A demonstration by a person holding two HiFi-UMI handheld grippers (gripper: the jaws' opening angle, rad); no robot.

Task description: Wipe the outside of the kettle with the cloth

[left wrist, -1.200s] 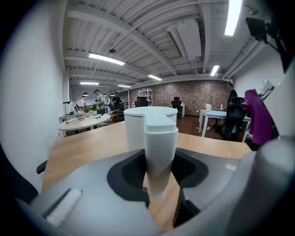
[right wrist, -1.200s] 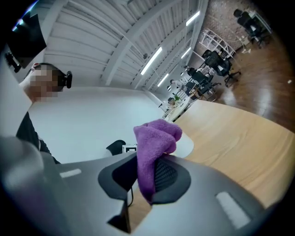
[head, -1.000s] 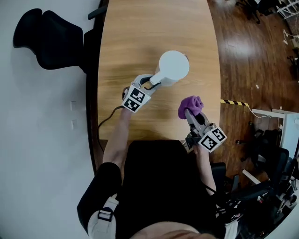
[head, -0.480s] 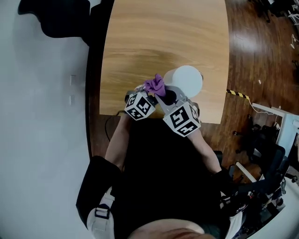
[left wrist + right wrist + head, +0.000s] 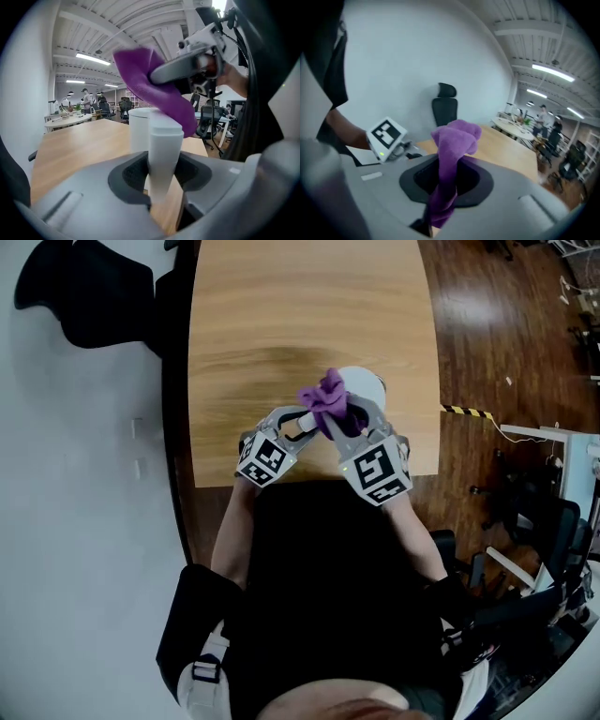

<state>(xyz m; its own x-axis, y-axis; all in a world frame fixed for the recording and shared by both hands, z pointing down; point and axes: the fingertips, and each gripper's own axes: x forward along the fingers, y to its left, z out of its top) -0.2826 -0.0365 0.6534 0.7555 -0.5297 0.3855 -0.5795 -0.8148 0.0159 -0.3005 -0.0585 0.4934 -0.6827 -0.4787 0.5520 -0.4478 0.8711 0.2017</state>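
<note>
Moved since earlier: right gripper (image 5: 339, 420) has swung its purple cloth (image 5: 326, 399) in from the near right, where it hung well apart from the kettle (image 5: 364, 388), to the kettle's near side; the kettle itself has been drawn nearer the near edge of the table (image 5: 281, 315)
Kettle: white, upright on the wooden table, close to its near edge and right of centre
Handle (image 5: 164, 150): faces the person; left gripper (image 5: 302, 420) is clamped on it, jaws pressed to both flanks
Cloth: pinched as a bunch between the right gripper's jaws, with a loose lobe standing out past the tips
Key relation: the kettle body stands just beyond and to the right of the cloth, its long axis vertical; the cloth overlaps the body's top near the handle root, but contact is not certain from these views; the right gripper is nearer the wall to be wiped, so the stroke likely runs away and round the body's right side
In the way: the left gripper and handle crowd the near-left side, and the two grippers are almost touching; the far and right sides look free
Around: black office chair (image 5: 75, 296) beyond the table's left edge; yellow-black hazard tape (image 5: 464, 412) on the floor (image 5: 487, 324) to the right; both well apart from the kettle
</note>
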